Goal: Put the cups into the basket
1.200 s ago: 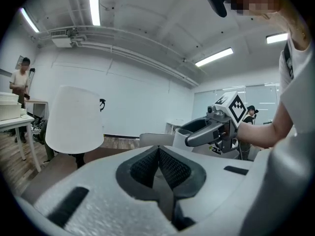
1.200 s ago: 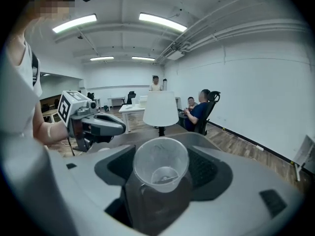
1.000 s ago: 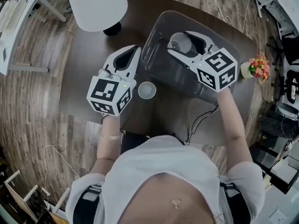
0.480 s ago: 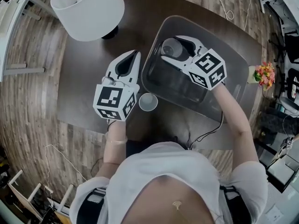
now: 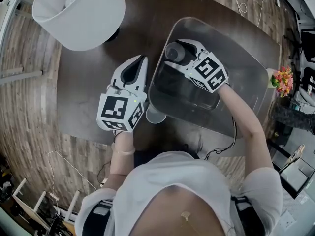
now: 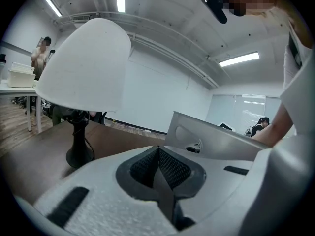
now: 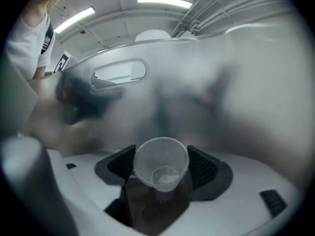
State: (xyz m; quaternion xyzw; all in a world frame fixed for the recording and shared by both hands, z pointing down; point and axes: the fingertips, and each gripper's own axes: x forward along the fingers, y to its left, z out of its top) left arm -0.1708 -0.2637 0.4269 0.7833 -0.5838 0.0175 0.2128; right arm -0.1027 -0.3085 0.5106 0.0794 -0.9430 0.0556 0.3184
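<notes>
A clear plastic cup lies on its side between the pads of my right gripper, which is shut on it inside the translucent basket. In the right gripper view the cup points its mouth at the camera, with the basket wall close behind it. A second clear cup stands on the dark table beside the basket's near corner, partly hidden by my left gripper's marker cube. My left gripper hovers left of the basket, its pads pressed together with nothing between them.
A lamp with a white shade stands on the table's far left; its shade shows ahead of my left gripper. A small flower pot sits at the right table edge. Cables hang off the near edge.
My right gripper has sunk into the basket with the cup still in its jaws. The left gripper has come down a little beside the basket and now partly covers the second cup.
</notes>
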